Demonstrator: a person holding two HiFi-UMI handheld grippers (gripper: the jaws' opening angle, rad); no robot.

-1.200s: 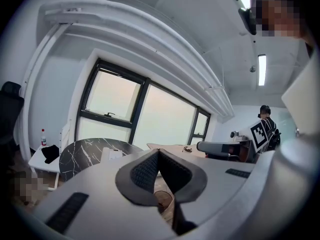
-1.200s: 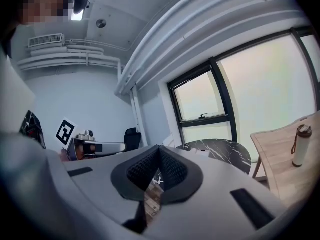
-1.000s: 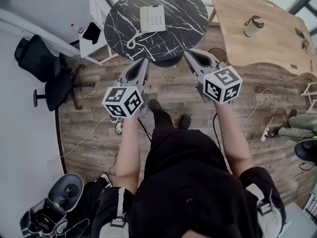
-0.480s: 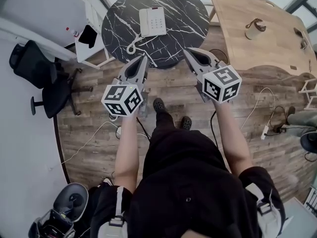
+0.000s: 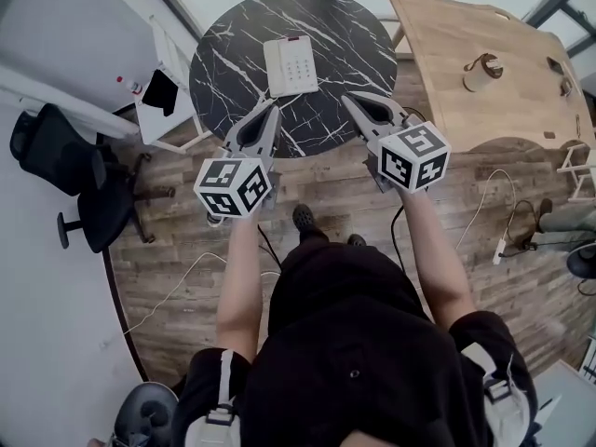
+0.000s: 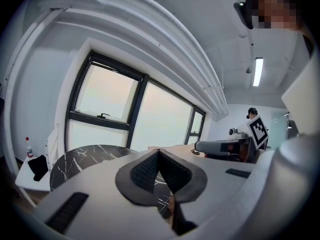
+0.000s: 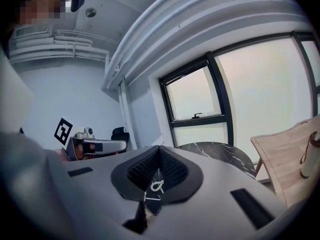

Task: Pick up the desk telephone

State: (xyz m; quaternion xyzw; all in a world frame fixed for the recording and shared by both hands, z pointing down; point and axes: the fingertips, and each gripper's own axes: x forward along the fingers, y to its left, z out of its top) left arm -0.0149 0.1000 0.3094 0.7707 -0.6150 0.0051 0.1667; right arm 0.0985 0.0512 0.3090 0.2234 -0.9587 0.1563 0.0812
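Left gripper (image 5: 271, 106) & right gripper (image 5: 347, 99) pressed together, empty, so spread both before reaching phone (image 5: 289, 65), top centre.

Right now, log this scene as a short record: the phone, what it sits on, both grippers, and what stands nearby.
target: white desk telephone, lying flat, untouched
support: round black marble table
left gripper: jaws shut, nothing held, short of the phone
right gripper: jaws shut, nothing held, short of the phone
nearby: wooden table on the person's right; black office chair on the person's left
task state: phone not yet gripped
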